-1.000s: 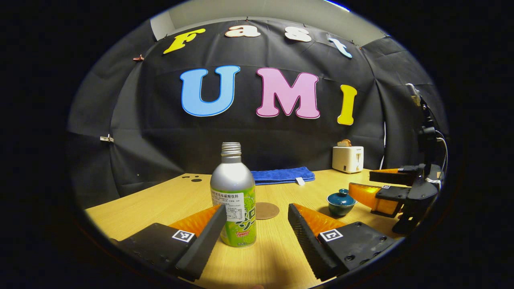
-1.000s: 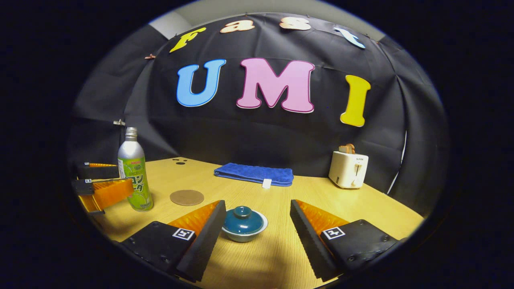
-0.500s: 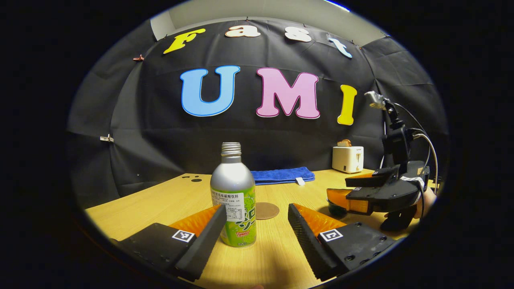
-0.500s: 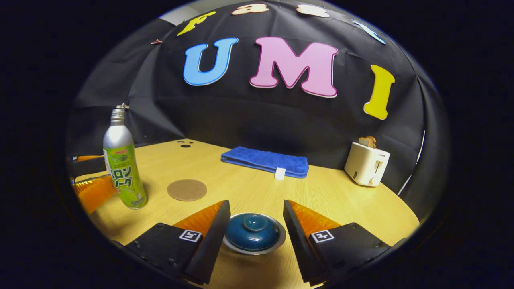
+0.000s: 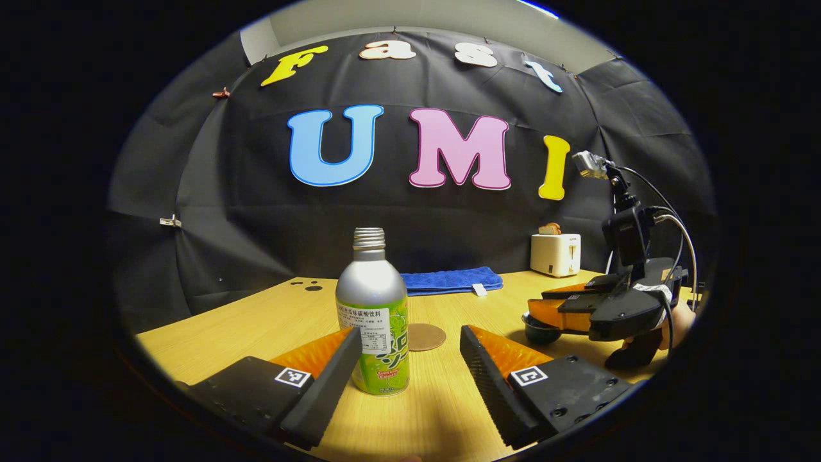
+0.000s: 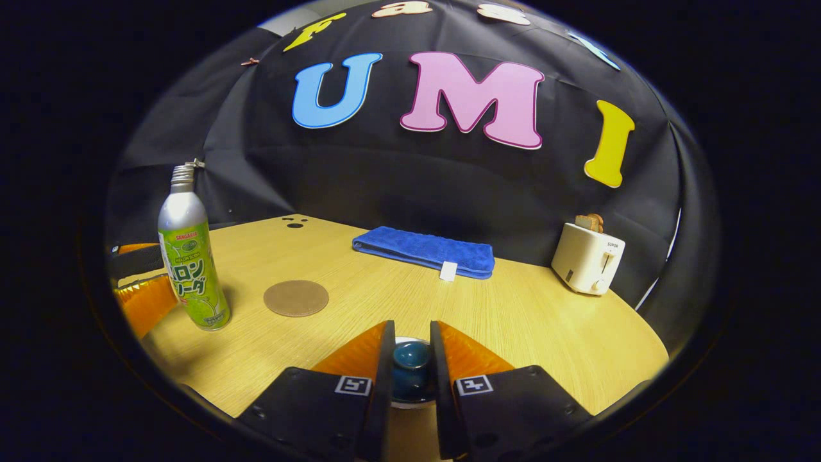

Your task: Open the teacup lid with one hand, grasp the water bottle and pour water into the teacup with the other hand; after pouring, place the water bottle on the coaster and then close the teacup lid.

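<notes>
We find the right hand-held gripper (image 6: 410, 359) lowered over the teacup (image 5: 537, 331), its two fingers drawn in against the knob of the teacup lid (image 6: 410, 361) — clamped on it, as far as we can judge, which would suit lifting the lid straight off. The lid sits on the cup, so we take the opening step as begun but not yet done. In the left gripper view the same tool hangs level over the cup at the right of the bench (image 5: 269, 317), a hand (image 5: 677, 321) behind it. The left hand-held gripper (image 5: 410, 353) stands with its fingers wide apart, one to each side of the water bottle (image 5: 374, 311) and neither touching it; we read this as a waiting posture, lined up to close on the body when the cup is open. The bottle is upright and uncapped, its threaded neck bare — ready for pouring. The coaster (image 6: 296, 298) lies flat just beside the bottle, between it and the cup, a short carry for the set-down. A folded blue towel (image 6: 426, 252) and a white toaster (image 6: 587, 258) stand well back, clear of the work. On writing: the bottle carries a green printed wrapper with a white panel of fine text, and the toaster a small mark; we do not transcribe either.
</notes>
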`<state>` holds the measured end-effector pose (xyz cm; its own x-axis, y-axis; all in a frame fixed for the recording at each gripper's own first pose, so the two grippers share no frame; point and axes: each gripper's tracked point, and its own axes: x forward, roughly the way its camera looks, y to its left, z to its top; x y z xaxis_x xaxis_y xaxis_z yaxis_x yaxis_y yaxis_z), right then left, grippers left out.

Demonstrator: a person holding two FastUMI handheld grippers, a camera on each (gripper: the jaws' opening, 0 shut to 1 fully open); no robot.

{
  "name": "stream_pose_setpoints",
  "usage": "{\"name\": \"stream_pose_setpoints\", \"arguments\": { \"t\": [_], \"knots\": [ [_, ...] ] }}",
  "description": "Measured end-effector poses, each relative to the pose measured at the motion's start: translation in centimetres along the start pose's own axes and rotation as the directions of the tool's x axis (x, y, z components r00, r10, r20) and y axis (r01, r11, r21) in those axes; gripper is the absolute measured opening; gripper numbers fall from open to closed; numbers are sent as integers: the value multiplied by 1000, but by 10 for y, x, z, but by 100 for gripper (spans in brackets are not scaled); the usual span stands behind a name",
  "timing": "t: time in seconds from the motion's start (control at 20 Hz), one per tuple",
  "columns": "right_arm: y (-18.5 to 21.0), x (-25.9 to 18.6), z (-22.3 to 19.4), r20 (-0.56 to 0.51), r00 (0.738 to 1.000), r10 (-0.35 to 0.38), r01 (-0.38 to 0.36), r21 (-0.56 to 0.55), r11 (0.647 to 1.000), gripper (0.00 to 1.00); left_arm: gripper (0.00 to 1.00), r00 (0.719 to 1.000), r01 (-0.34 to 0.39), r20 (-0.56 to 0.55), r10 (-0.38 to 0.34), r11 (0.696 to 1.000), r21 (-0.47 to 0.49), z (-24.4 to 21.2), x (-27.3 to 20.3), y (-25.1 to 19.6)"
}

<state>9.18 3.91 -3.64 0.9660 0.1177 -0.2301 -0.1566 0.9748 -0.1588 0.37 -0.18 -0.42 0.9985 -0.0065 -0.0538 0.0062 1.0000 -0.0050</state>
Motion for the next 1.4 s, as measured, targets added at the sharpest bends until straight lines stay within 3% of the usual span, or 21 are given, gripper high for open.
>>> {"name": "stream_pose_setpoints", "arguments": {
  "t": [0.35, 0.75, 1.1, 1.25, 1.4],
  "knots": [
    [2, -4, 6, 25, 999, 34, -34, 27, 999, 26, 97, 999, -35, -1, 35, 999, -2, 0, 0, 6],
    [-23, -46, 43, 140, 990, 3, -15, 82, 997, 26, 97, 988, -157, -8, 157, 988, -2, -3, 0, 36],
    [-63, -69, 9, 144, 988, -57, 34, 155, 987, 25, 97, 995, -101, -4, 101, 995, 22, -1, 33, 34],
    [-77, -70, -2, 142, 986, -93, 60, 223, 973, 25, 97, 994, -105, -3, 105, 994, 41, -1, 49, 40],
    [-84, -67, -8, 133, 986, -104, 72, 223, 972, 25, 97, 994, -108, -2, 108, 993, 53, 0, 63, 43]
  ]
}}
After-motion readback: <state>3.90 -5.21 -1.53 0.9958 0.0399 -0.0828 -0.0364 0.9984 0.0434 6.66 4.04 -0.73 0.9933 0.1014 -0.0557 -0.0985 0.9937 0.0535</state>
